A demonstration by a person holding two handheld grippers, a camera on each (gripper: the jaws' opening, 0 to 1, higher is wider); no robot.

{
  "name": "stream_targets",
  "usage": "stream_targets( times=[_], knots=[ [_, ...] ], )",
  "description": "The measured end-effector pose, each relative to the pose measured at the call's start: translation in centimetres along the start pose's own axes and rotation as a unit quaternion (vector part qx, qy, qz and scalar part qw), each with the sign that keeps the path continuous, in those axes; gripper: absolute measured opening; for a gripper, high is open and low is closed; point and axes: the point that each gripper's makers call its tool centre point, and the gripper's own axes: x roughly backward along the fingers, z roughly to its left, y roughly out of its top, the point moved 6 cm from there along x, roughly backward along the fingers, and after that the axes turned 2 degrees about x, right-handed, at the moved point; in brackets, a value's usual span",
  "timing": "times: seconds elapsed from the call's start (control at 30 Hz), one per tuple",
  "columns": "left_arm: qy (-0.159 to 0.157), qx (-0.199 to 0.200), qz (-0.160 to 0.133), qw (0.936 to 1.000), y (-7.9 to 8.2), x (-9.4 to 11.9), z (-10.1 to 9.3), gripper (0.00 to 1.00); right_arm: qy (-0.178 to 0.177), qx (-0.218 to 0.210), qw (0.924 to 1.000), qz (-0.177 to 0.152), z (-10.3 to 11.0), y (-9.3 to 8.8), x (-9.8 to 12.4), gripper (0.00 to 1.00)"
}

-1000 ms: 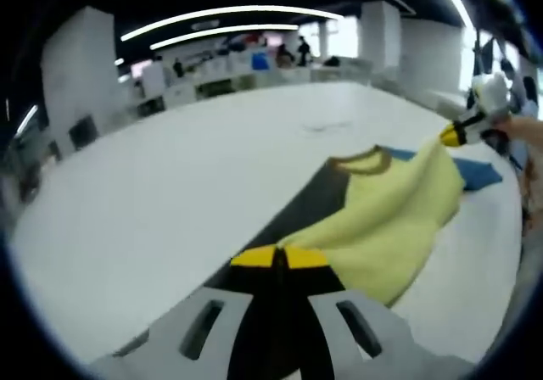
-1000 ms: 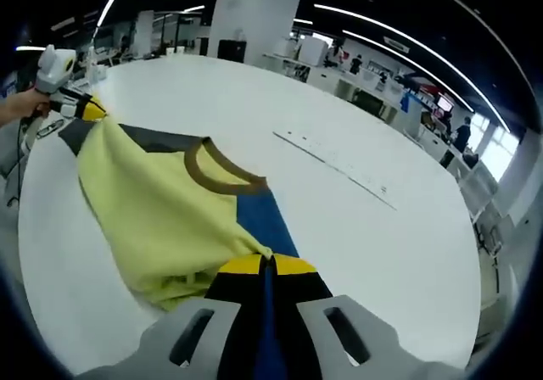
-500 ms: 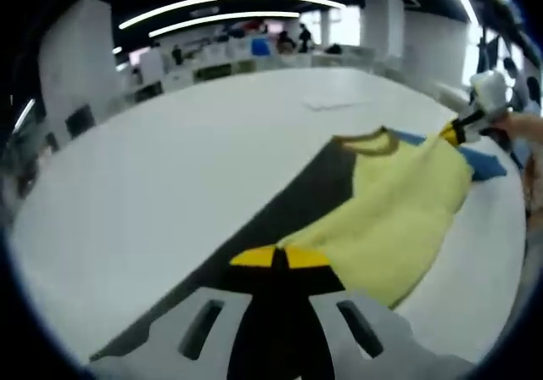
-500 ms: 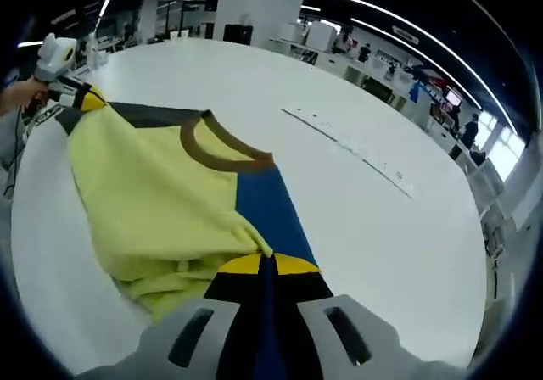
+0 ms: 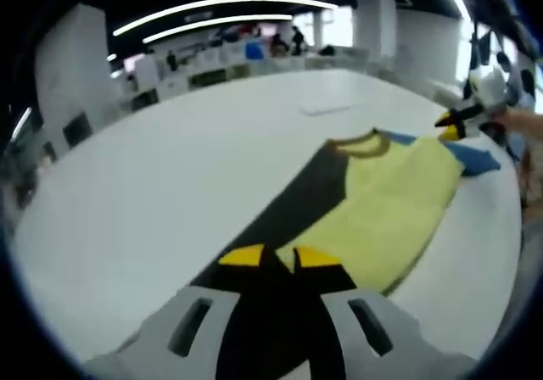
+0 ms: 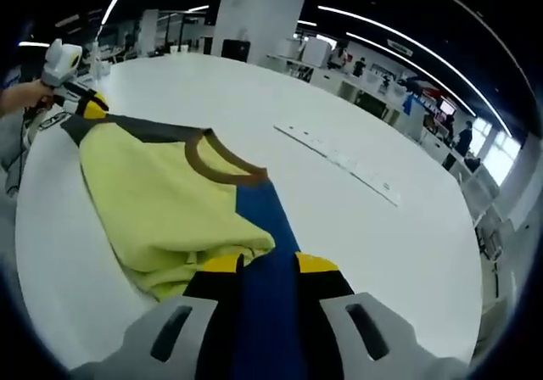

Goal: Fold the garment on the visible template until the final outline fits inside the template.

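A yellow garment (image 5: 390, 206) with a brown collar (image 5: 361, 145) lies on the white table (image 5: 153, 193). A dark grey part (image 5: 293, 206) runs from the collar down to my left gripper (image 5: 278, 257), which is open with the grey cloth lying between its yellow tips. At the far right, my right gripper (image 5: 454, 125) hovers by the blue part (image 5: 475, 159). In the right gripper view the yellow garment (image 6: 153, 193) lies bunched near my right gripper (image 6: 269, 263), open over the blue part (image 6: 267, 219). My left gripper (image 6: 85, 104) is at the garment's far corner.
A thin white strip (image 6: 339, 159) lies on the table beyond the garment, seen also as a strip (image 5: 322, 107) in the left gripper view. The table's rounded edge (image 6: 38, 253) runs close by the garment. Desks and people stand far behind.
Both grippers were shut on the garment's edges and have opened, letting go. The yellow cloth has dropped and lies flatter on the table.
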Motion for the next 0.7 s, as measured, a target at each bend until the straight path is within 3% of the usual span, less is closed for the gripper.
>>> stream_targets(
  times=[0.23, 0.57, 0.7],
  knots=[
    [-0.011, -0.018, 0.005, 0.9998, 0.7, 1.3, 0.0, 0.18, 0.005, -0.004, 0.9999, -0.01, 0.3, 0.4, 1.6, 0.36],
    [-0.036, -0.043, 0.0, 0.9984, 1.7, 4.7, -2.0, 0.29, 0.002, -0.019, 0.9988, -0.045, 0.7, 1.6, 4.2, 0.54],
    [-0.039, -0.05, 0.004, 0.998, 2.0, 6.0, -2.8, 0.38, 0.005, -0.014, 0.999, -0.043, 1.3, 1.6, 4.9, 0.66]
  ],
)
